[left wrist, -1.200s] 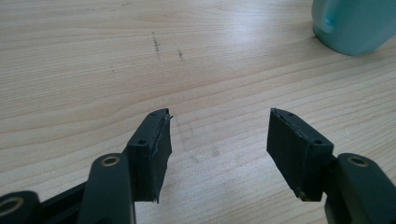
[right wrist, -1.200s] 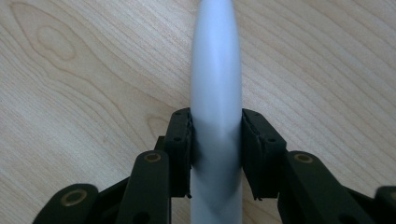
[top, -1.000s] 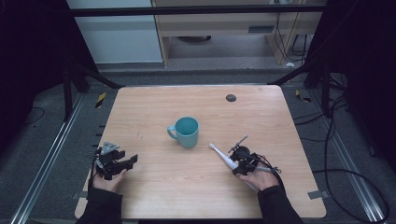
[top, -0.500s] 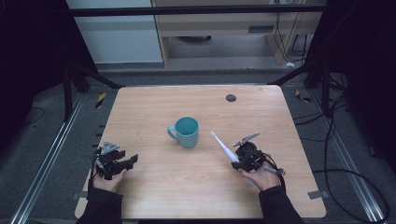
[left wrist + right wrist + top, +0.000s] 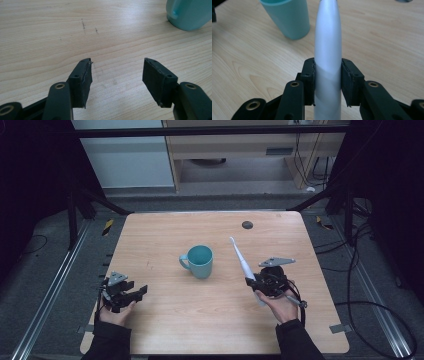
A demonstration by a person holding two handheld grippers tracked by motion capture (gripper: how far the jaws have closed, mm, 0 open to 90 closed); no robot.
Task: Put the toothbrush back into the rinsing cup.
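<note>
Wooden surface [image 5: 165,330] carries a teal mug [image 5: 201,261] near centre. An electric toothbrush [image 5: 240,259] is clamped by the right hand-held gripper [image 5: 253,283], long axis toward 11 o'clock; the mug lies at 10 o'clock, nearer this hand. Left hand-held gripper [image 5: 135,292] is held wide, empty.

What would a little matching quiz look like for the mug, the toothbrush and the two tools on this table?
Things:
1. mug
2. electric toothbrush
3. left tool
4. right tool

States:
A. jaws open, nothing between them
B. teal, standing upright at mid table
C. clamped on the white handle
D. white, held tilted, its head pointing away from the person

Pairs: 1-B, 2-D, 3-A, 4-C
</note>
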